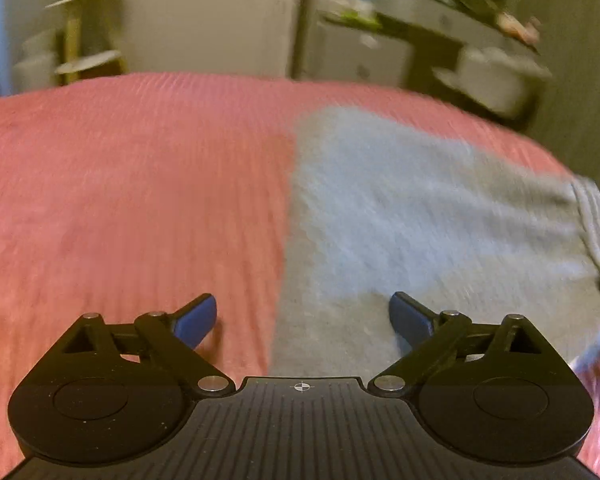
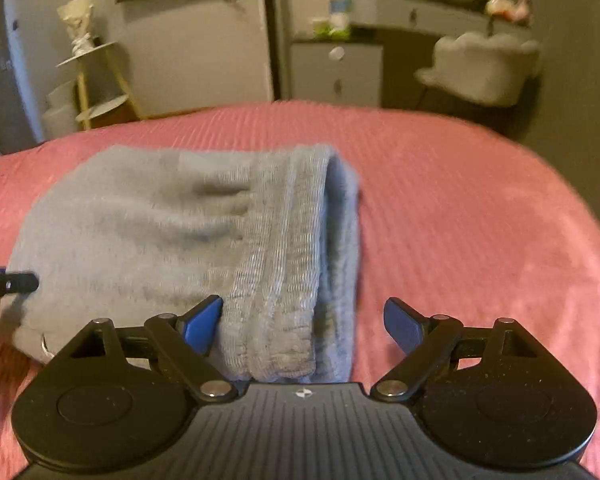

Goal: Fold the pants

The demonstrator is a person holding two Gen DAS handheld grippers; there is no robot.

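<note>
On the pink bed (image 2: 480, 208) the grey pants (image 2: 148, 232) lay folded into a compact bundle, waistband (image 2: 276, 280) uppermost at the right edge. You held both tools spread wide and empty: the left hand-held gripper (image 1: 303, 320) over the bundle's left edge, the right hand-held gripper (image 2: 303, 322) straddling the waistband. Folding looked nearly finished; next you probably needed only to smooth or square it.

Pink ribbed bedspread (image 2: 480, 220) fills foreground. Beyond: tiered shelf (image 2: 96, 80) at left, white drawer unit (image 2: 336, 72) centre, fluffy white chair (image 2: 484, 68) right. Blurred clutter, possibly ornaments (image 2: 508, 4), on the tabletop (image 2: 420, 10).
</note>
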